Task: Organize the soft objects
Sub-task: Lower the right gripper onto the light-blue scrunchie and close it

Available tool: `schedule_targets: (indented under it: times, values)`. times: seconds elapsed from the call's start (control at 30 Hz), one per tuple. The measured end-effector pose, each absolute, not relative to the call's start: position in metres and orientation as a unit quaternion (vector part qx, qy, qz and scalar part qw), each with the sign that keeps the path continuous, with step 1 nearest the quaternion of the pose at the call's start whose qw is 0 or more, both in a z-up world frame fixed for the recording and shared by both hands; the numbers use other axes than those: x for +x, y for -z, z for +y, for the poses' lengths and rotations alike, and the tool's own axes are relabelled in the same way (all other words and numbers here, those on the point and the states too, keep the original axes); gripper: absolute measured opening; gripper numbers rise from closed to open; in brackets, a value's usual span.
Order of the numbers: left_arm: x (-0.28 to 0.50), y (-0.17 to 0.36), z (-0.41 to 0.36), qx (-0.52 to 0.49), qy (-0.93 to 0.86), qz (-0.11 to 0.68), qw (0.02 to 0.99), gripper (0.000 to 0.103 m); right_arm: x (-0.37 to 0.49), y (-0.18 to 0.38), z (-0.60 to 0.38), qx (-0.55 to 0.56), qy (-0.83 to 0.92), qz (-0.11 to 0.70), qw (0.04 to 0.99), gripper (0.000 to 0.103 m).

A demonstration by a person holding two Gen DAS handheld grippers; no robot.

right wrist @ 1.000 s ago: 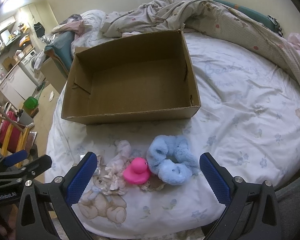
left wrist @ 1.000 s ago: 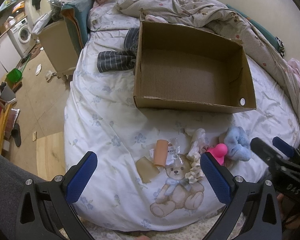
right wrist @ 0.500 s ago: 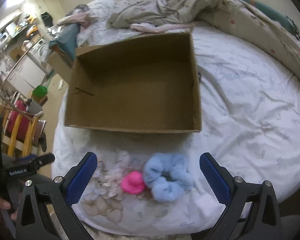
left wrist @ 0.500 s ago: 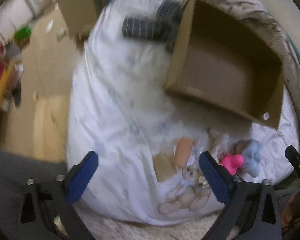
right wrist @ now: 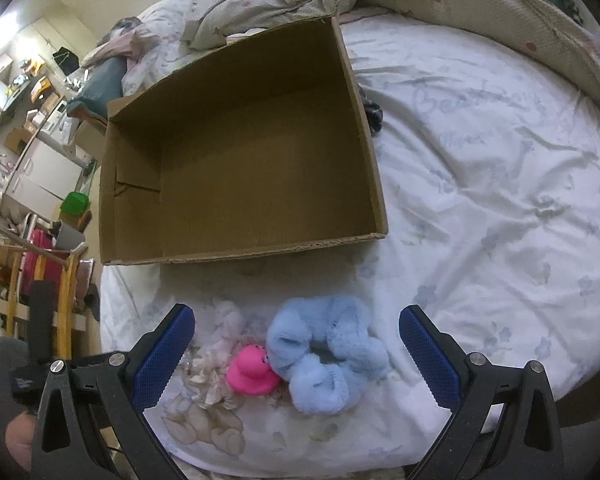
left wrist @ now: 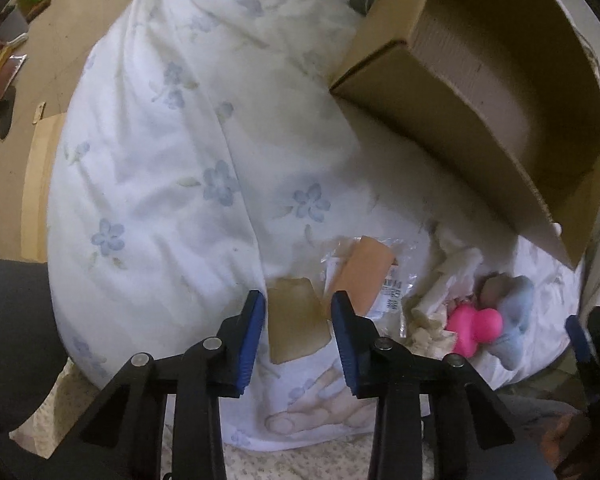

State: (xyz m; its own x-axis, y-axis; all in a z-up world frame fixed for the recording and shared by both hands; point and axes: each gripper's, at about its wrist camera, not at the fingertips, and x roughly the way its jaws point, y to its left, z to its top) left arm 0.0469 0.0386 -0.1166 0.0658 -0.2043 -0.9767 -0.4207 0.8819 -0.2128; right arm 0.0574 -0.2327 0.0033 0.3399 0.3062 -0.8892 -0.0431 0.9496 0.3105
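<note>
Floral-sheeted bed [right wrist: 500, 200], cardboard box [right wrist: 240, 152] at twelve o'clock, blue scrunchie [right wrist: 328, 352], pink duck [right wrist: 250, 372], cream scrunchie [right wrist: 216, 344] at six

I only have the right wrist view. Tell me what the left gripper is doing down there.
Observer: The left gripper points down at the white floral bedsheet. Its jaws have just been closing, and a flat tan square patch lies between them, not visibly clamped.
Operator: Report what lies next to that patch.
Observer: A clear plastic packet with an orange-tan piece inside lies just right of the patch, between it and the cream frilly fabric.
</note>
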Motion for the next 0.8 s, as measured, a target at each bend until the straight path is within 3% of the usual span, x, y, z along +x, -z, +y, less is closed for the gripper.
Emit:
schedule_targets:
  times: [0.1,0.17,0.23,0.8]
  values:
    - [0.048,0.120,0.034,-0.222,-0.079,0.679,0.695,0.021,0.060,-0.005,-0.232,0.118,-0.111,0.562,0.811,0.103]
    - [0.049,0.119,0.030,-0.209,-0.082,0.676,0.702,0.009,0.060,-0.004,-0.231,0.118,-0.112,0.563,0.810,0.103]
    - [0.048,0.117,0.028,-0.209,-0.080,0.672,0.706,0.007,0.060,-0.003,-0.232,0.117,-0.110,0.565,0.809,0.103]
    - [0.047,0.060,0.031,-0.212,-0.068,0.611,0.760,0.006,0.059,0.001,-0.236,0.114,-0.102,0.571,0.807,0.103]
